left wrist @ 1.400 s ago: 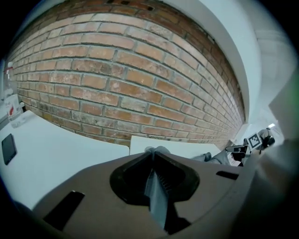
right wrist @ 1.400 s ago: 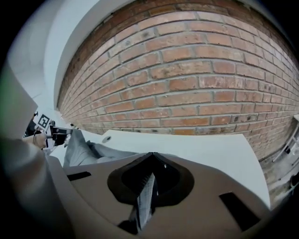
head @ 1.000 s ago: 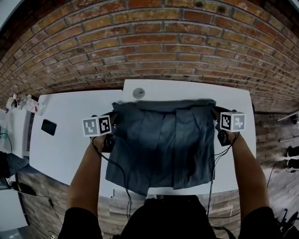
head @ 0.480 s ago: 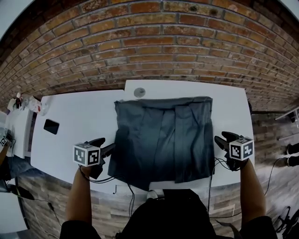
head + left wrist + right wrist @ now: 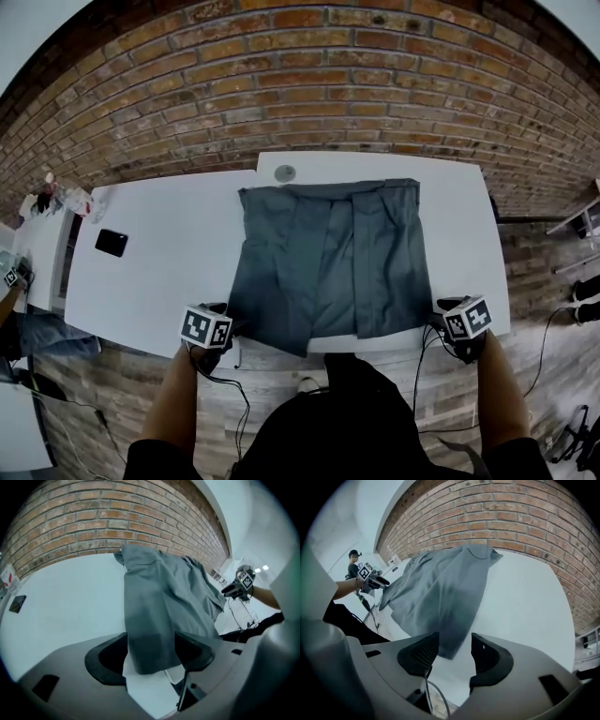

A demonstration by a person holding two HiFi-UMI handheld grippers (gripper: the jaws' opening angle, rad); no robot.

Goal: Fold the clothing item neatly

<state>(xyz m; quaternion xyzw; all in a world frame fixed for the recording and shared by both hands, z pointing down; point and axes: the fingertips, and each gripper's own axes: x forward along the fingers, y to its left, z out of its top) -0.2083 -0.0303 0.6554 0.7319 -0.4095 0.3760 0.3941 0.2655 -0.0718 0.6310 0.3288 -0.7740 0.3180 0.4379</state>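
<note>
Garment [image 5: 328, 258] spread on the tabletop [image 5: 159, 253], near corners at both claws.
Head view: it is stretched away from left claw [image 5: 223, 330] and right claw [image 5: 441, 314] alike. Left gripper view: jaws just opened, hem corner left loose between. Right gripper view: likewise.

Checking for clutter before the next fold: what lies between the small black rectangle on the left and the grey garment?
Nothing; the head view shows bare white tabletop between the black rectangle and the garment.

White tables [image 5: 459, 244] — grey garment [image 5: 328, 253], black phone [image 5: 111, 242]
</note>
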